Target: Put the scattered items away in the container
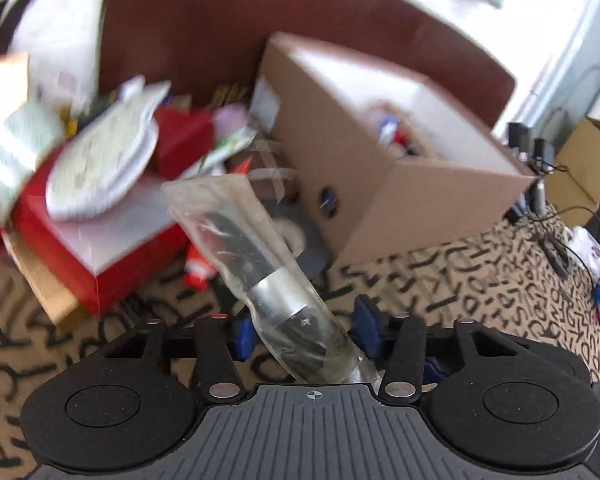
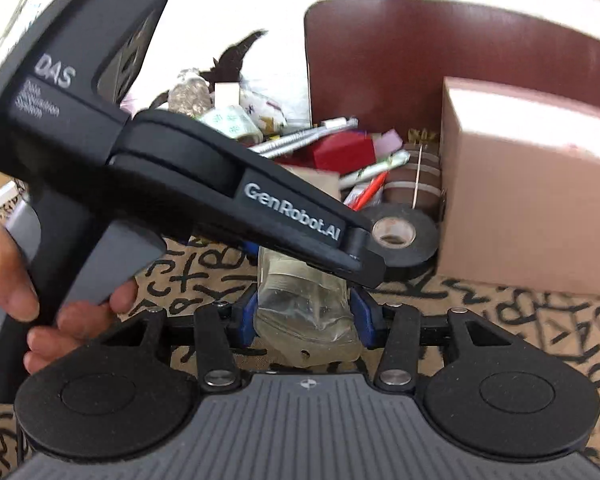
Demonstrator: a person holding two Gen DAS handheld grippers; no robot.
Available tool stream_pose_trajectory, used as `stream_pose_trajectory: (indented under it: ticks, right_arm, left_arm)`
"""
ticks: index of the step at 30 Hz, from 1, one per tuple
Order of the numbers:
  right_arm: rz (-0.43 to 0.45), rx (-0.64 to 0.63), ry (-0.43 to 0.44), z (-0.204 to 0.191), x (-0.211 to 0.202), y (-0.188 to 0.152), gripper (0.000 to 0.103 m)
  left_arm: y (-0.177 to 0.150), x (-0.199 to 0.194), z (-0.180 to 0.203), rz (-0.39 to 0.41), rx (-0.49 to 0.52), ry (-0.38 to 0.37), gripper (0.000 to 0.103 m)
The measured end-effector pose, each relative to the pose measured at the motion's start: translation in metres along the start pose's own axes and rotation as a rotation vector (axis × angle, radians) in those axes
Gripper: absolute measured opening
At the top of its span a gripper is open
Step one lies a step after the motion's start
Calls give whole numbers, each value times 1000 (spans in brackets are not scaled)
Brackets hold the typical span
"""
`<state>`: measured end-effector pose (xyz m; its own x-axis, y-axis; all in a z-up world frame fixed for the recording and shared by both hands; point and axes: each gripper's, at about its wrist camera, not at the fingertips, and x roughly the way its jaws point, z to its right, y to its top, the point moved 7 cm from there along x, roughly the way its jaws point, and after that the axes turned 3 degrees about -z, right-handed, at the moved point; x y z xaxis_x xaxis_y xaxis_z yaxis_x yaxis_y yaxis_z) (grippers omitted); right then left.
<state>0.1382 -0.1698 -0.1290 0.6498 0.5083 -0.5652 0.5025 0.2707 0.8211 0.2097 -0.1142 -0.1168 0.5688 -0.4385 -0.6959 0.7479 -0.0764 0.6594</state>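
My left gripper (image 1: 306, 330) is shut on a clear plastic sleeve (image 1: 256, 256) with a dark, silver-banded tool inside, held tilted above the patterned floor. The open cardboard box (image 1: 384, 184) stands just ahead to the right, with small items inside. In the right wrist view my right gripper (image 2: 304, 314) is shut on the other end of the same clear sleeve (image 2: 300, 304). The left gripper's black body (image 2: 204, 184) crosses that view from upper left. The box (image 2: 528, 200) stands at the right.
A pile of clutter lies left of the box: a red box (image 1: 100, 240), white packets (image 1: 104, 160), a black tape roll (image 2: 400, 236), pens and a brown striped item (image 2: 414, 184). A dark red chair back (image 1: 204, 24) stands behind. Cables and another cardboard box (image 1: 584, 176) lie at the right.
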Motion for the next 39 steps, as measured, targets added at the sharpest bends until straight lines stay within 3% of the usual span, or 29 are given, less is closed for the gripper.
stream_pose_trajectory:
  ticks: [8,16,18,19,20,21,23,26,30,34,39]
  right_arm:
    - [204,-5,-75,21,-64,54,53]
    - [314,9,-218,83,-83,114,53]
    - [314,11,-257,101,-75,122,53]
    - [314,18,-276,111,-68,124,54]
    - [312,25,-301,122,-61,125,57]
    - [302,31,-326,134,-52,124,75]
    - [232,69,-378,156,-40,109,89]
    - [226,125,-346,166,-38,89,88]
    - [209,169,-331,169,-40,70,91]
    - [217,169,-347,165,-49,66,98]
    - [213,217,-357,161,-76,69,99]
  left_arm:
    - [71,-39,77,157,185,-34,61]
    - [150,-4,125,203,262,-43,61]
    - [164,14,126,222,253,-26,75]
    - [169,24,123,236,243,0,96]
    - [172,33,118,244,225,25,103]
    - [173,40,110,236,199,45,103]
    - [166,51,93,172,137,55,103]
    - [155,54,77,182,95,53,103]
    - [142,51,73,200,106,111,103]
    - [130,34,75,240,134,195,103]
    - [113,-5,73,320,170,302,103]
